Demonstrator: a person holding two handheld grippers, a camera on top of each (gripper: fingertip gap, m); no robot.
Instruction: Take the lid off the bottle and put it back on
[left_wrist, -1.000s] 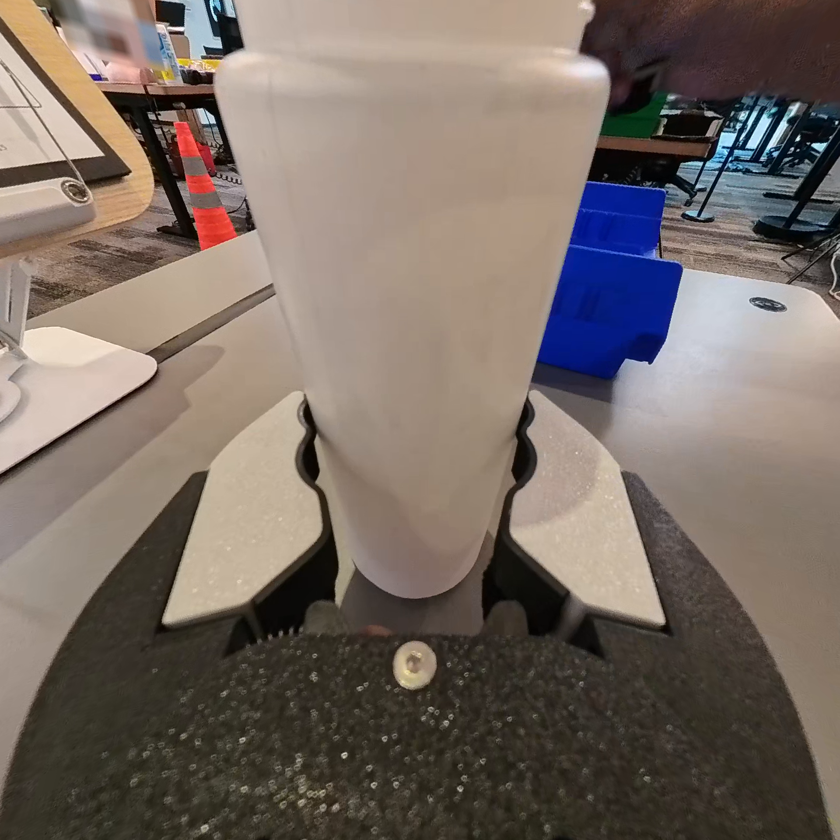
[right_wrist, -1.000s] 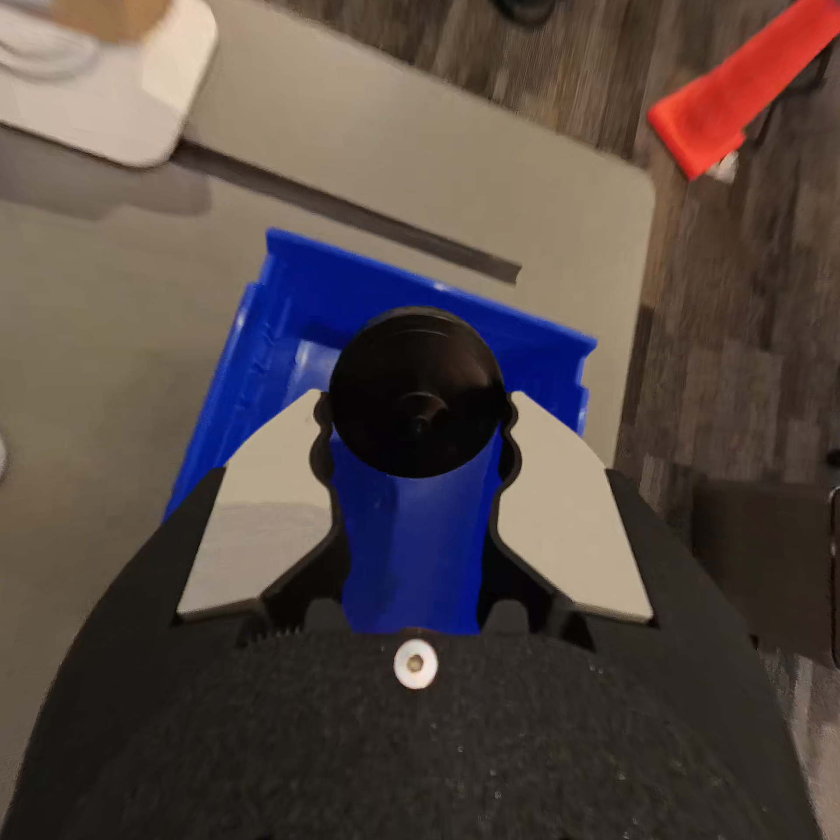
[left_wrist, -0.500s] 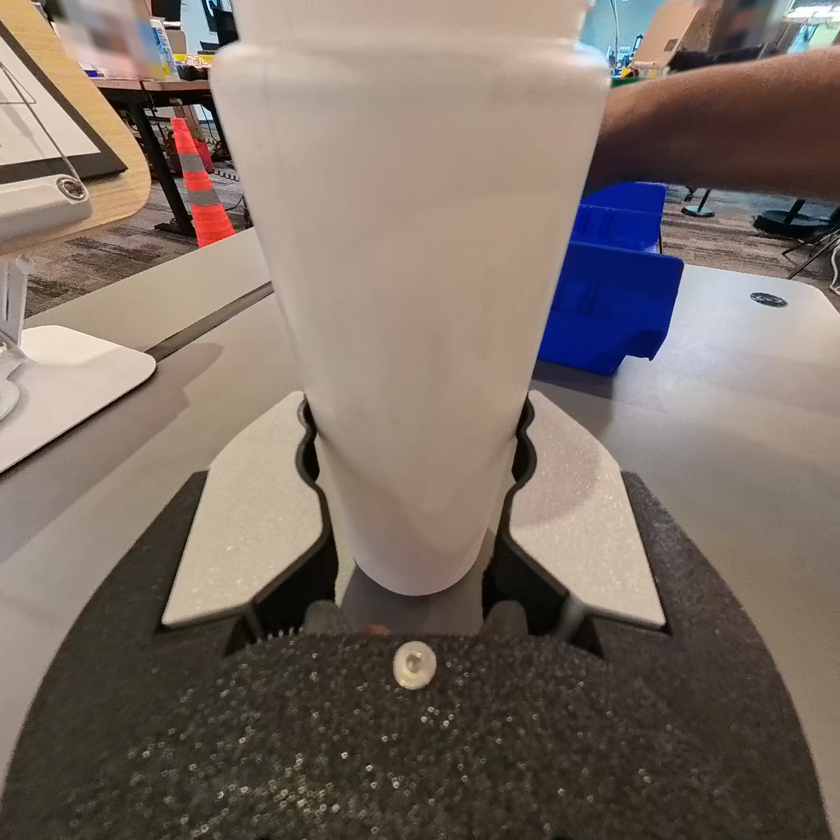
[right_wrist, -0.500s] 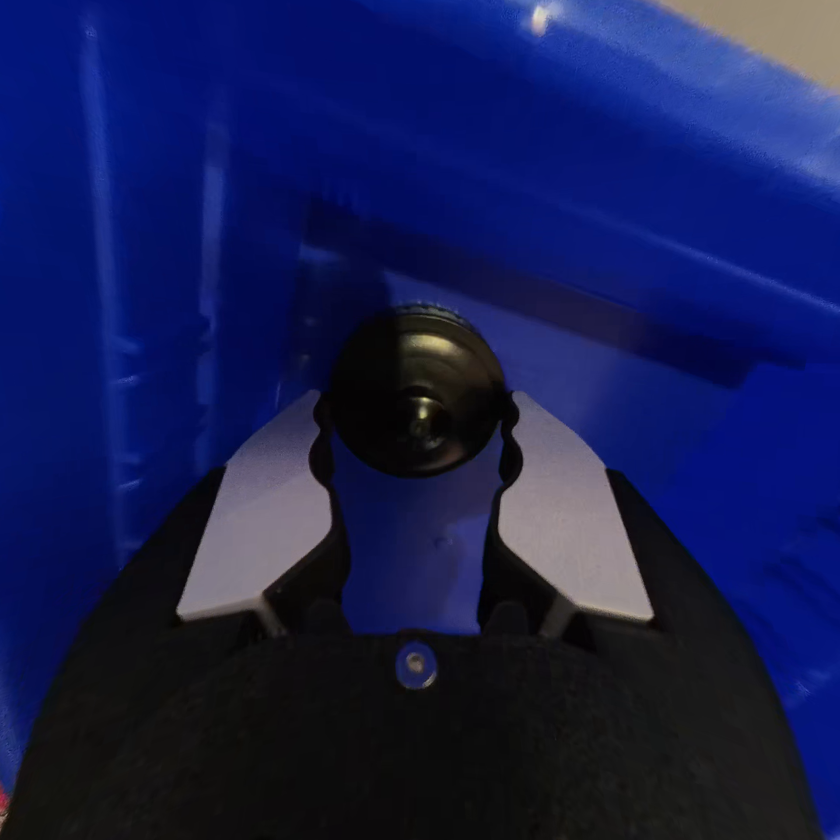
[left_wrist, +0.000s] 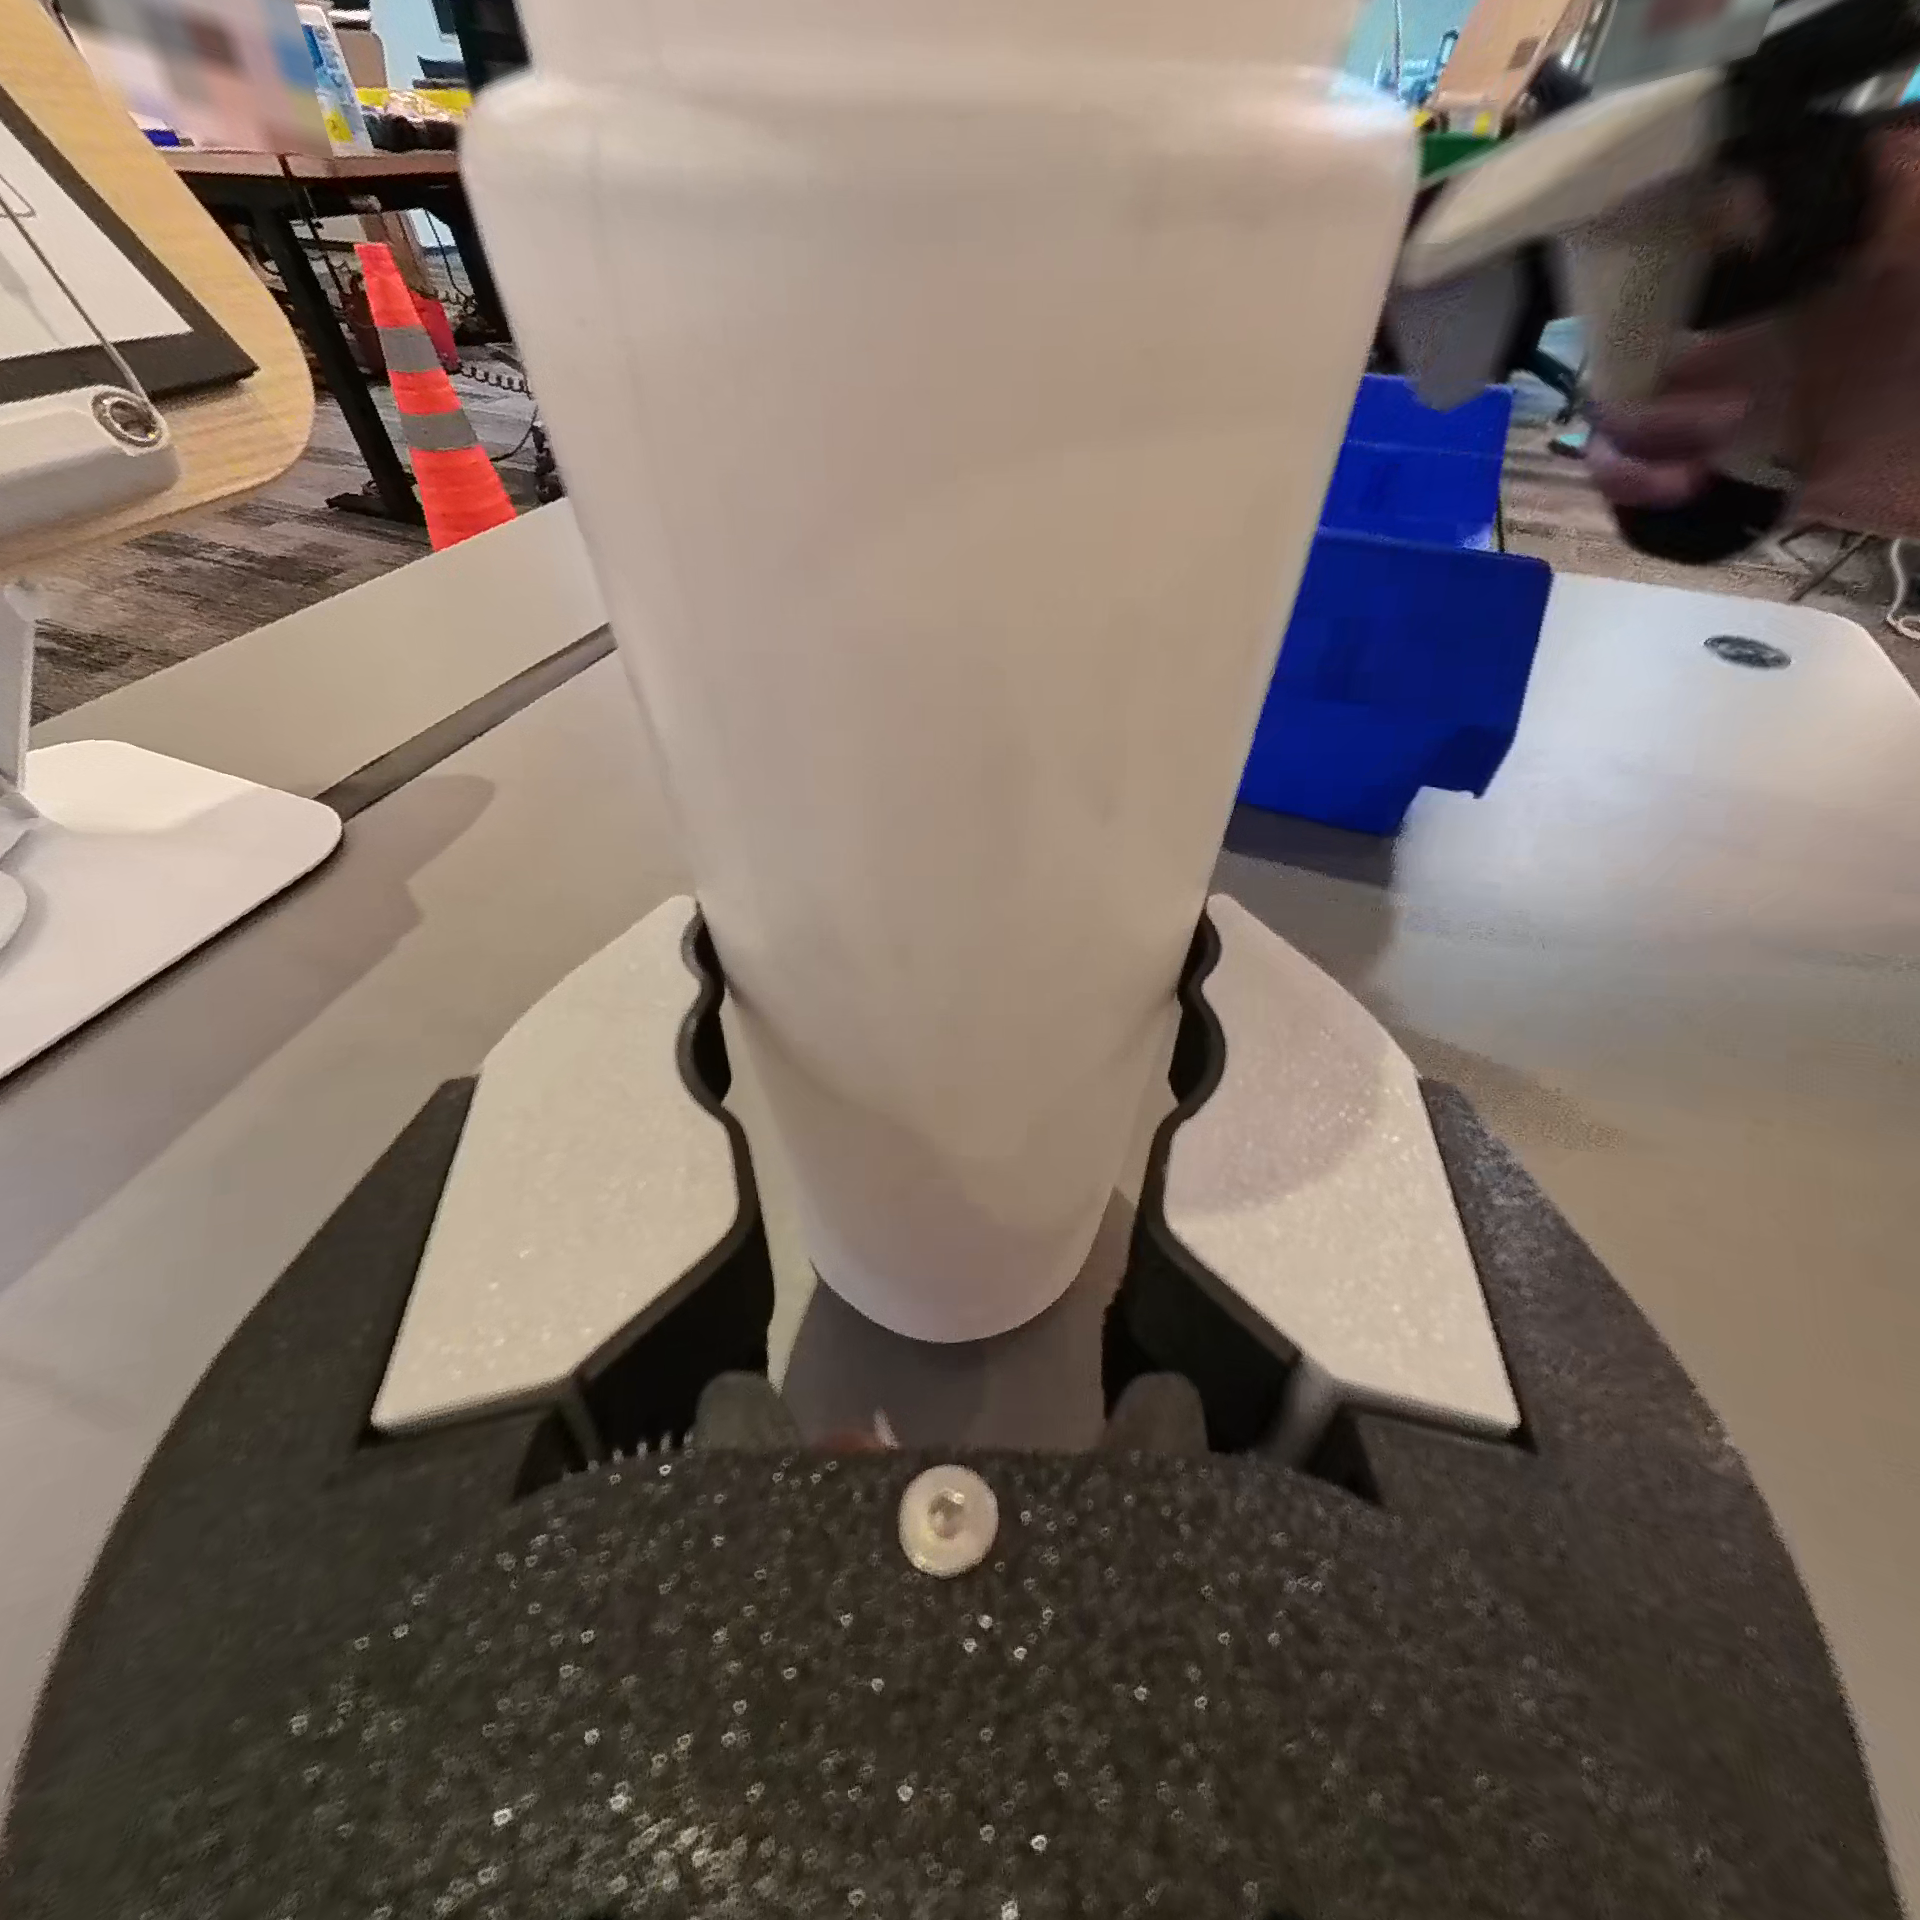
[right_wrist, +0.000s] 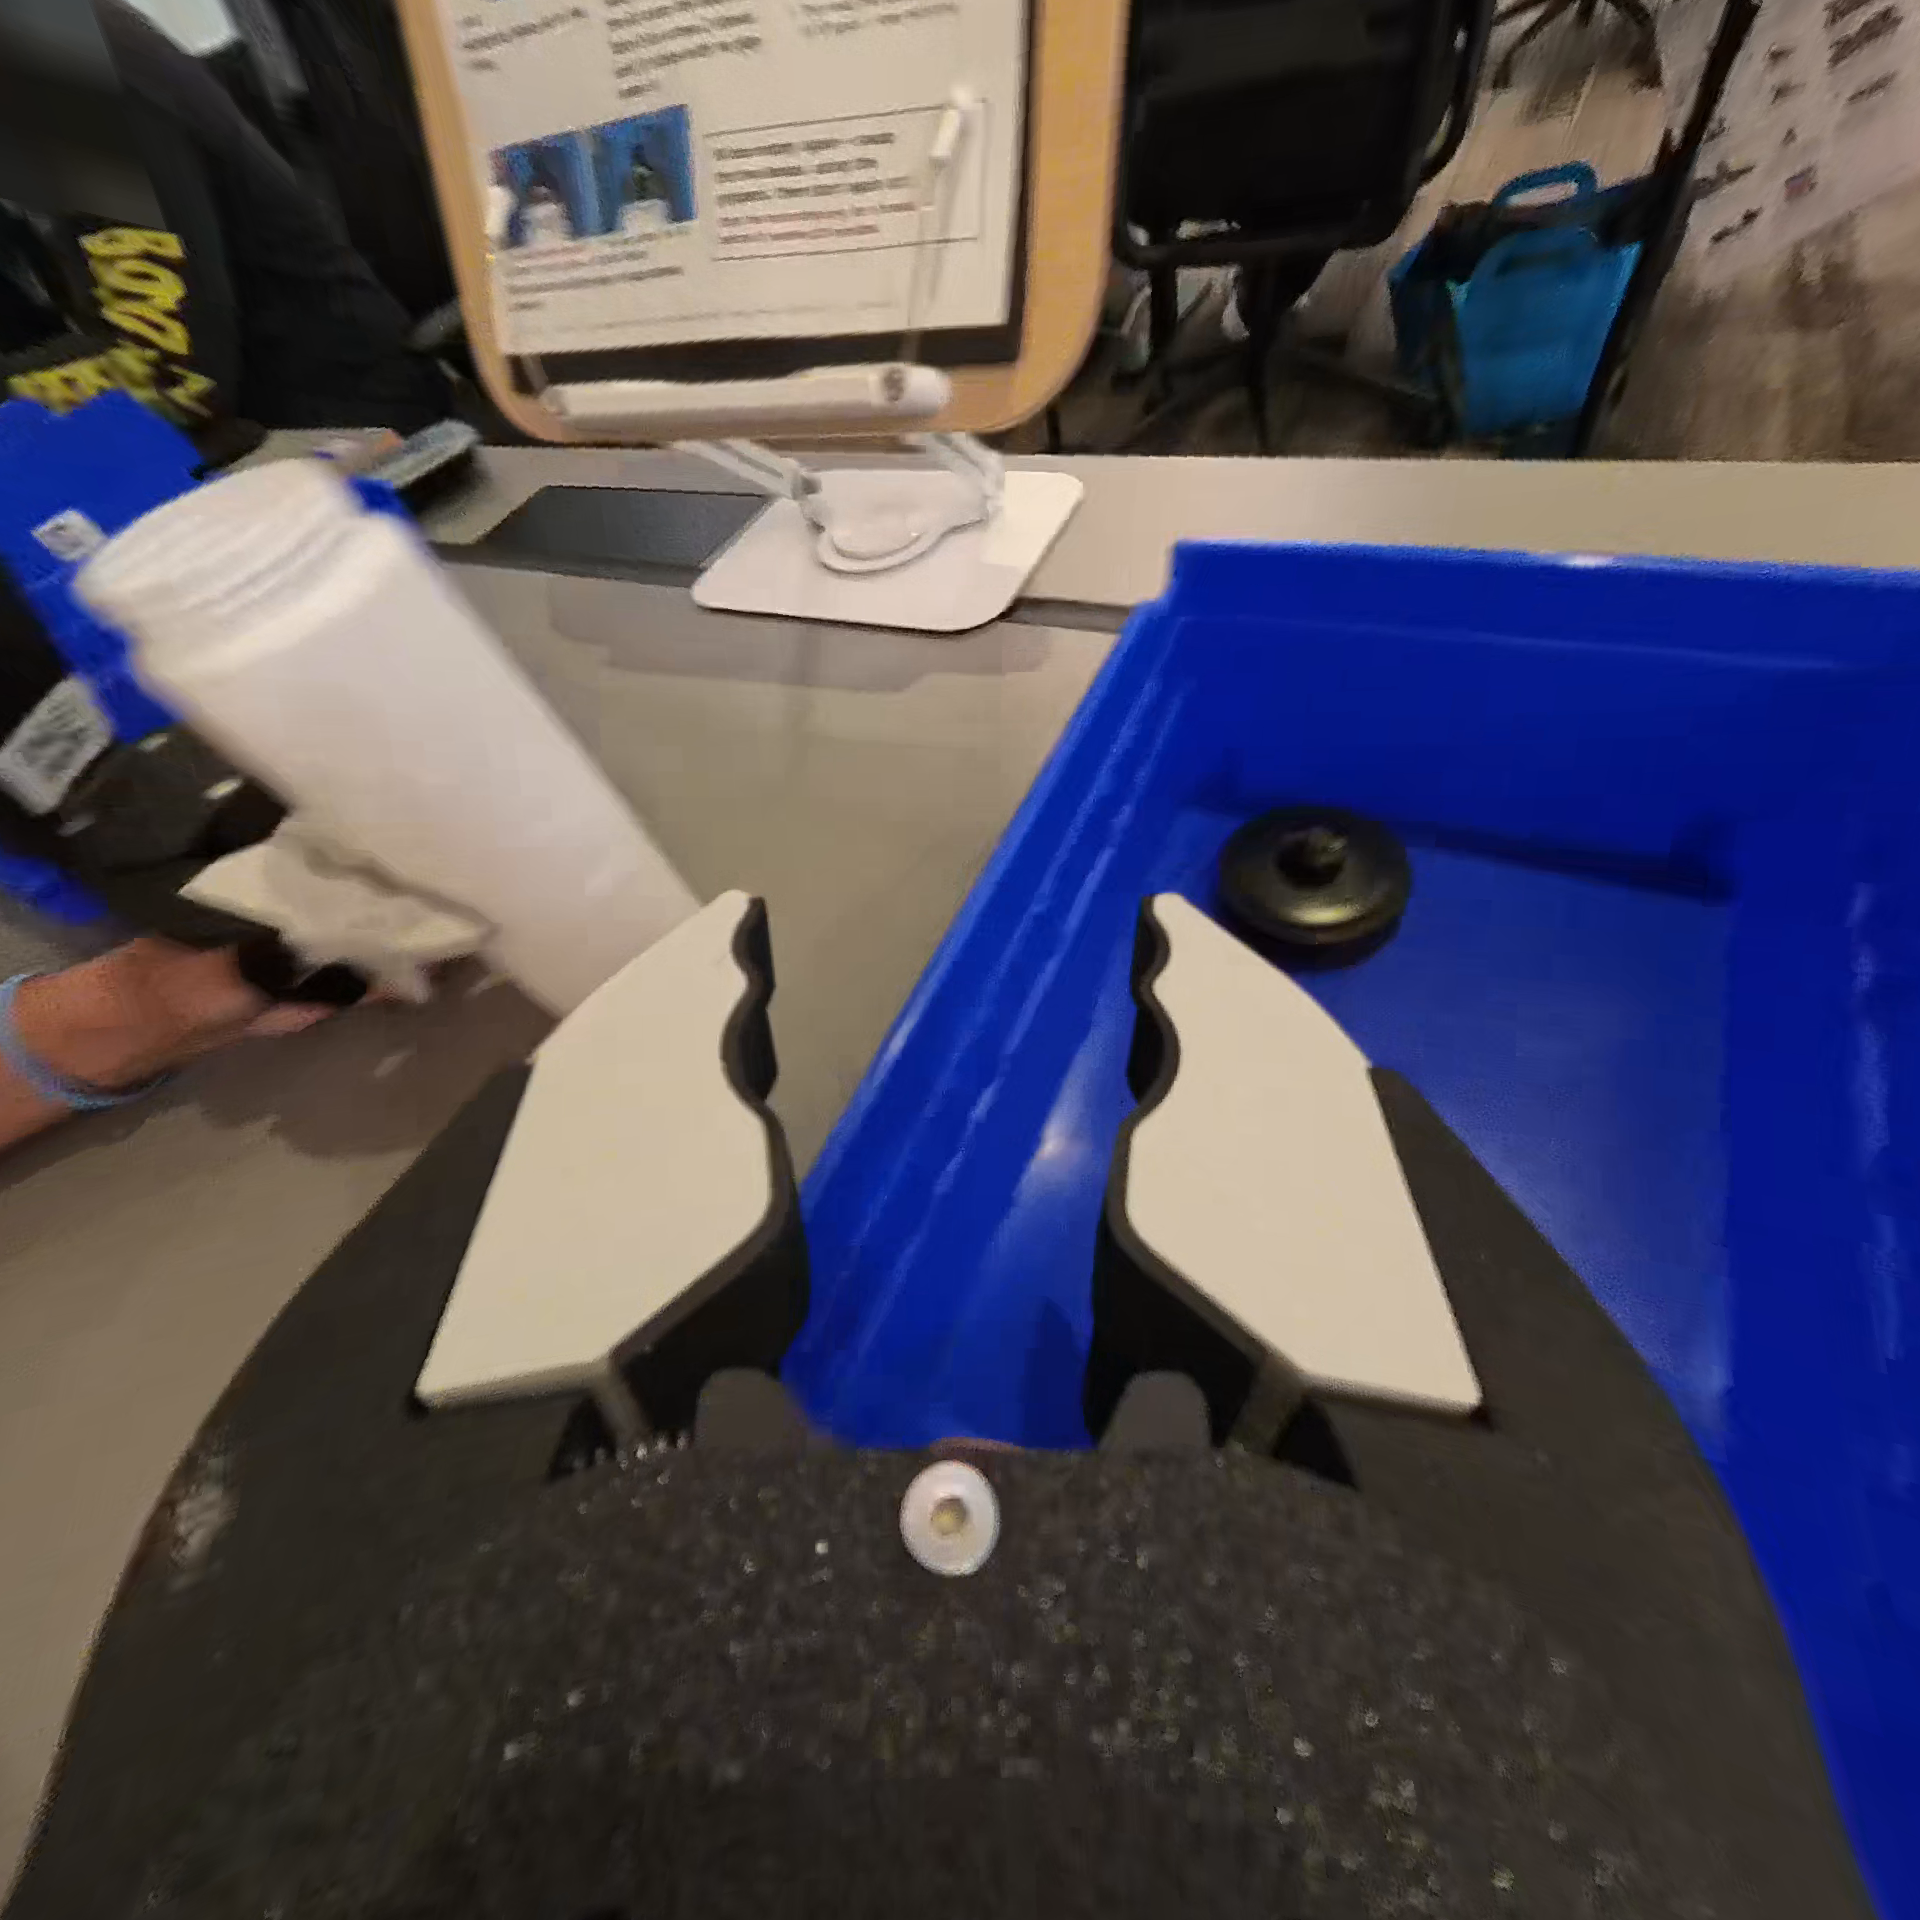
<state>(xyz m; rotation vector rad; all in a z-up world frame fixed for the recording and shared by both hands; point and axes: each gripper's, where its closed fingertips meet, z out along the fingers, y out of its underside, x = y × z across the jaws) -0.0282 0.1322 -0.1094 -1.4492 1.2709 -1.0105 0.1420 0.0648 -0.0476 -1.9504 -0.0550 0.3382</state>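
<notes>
Grey table (right_wrist: 852, 748) carries a blue bin (right_wrist: 1455, 623) with the black lid (right_wrist: 1314, 883) lying on its floor near a corner, my right gripper (right_wrist: 951, 997) parted and bare above the bin wall, my left gripper (left_wrist: 951, 997) clamped on the uncapped white bottle (left_wrist: 935, 582).

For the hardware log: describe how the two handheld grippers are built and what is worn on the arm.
Both the left gripper and the right gripper have a grainy, speckled black body with a pale screw at its centre. Each carries two fingers with flat light-grey tops and wavy black inner pads. No cables show. The arm behind the left gripper wears a light blue wristband.
</notes>
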